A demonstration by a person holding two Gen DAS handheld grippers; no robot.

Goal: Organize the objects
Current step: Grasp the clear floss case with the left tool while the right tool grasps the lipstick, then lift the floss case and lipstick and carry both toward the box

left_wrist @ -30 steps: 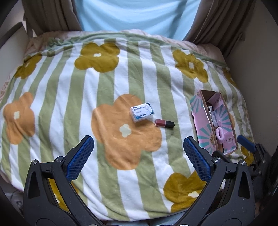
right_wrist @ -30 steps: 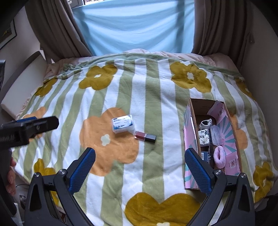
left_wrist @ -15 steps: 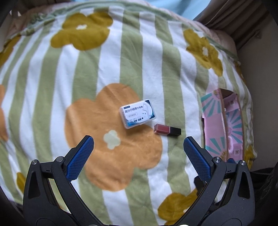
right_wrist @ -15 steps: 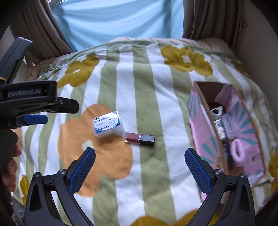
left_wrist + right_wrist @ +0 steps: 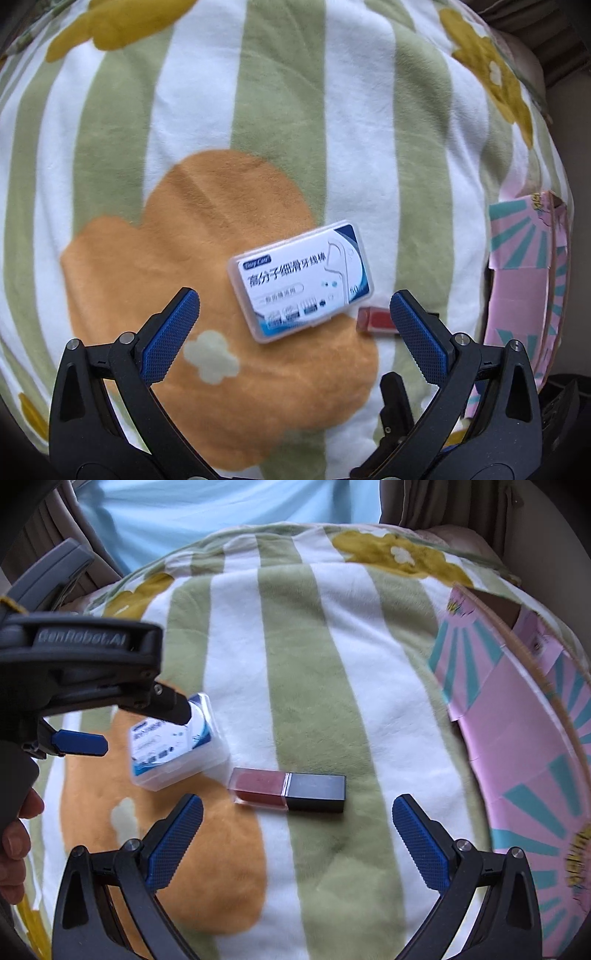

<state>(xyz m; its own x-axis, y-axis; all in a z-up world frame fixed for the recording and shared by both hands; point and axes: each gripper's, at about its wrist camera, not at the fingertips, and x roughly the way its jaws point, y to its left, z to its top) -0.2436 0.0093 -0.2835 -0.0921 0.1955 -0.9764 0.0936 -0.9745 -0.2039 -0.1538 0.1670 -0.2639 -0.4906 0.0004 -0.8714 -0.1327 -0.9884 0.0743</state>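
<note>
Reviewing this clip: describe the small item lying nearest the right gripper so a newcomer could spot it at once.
On the striped floral blanket, look left of the pink and teal cardboard box. Ahead of the open right gripper lies a lip gloss on its side. Unlike the white floss pick case at its left, it is a slim bar, half dark red, half black cap.

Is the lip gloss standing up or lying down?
Lying down. The lip gloss rests flat on the blanket, black cap toward the pink box.
</note>
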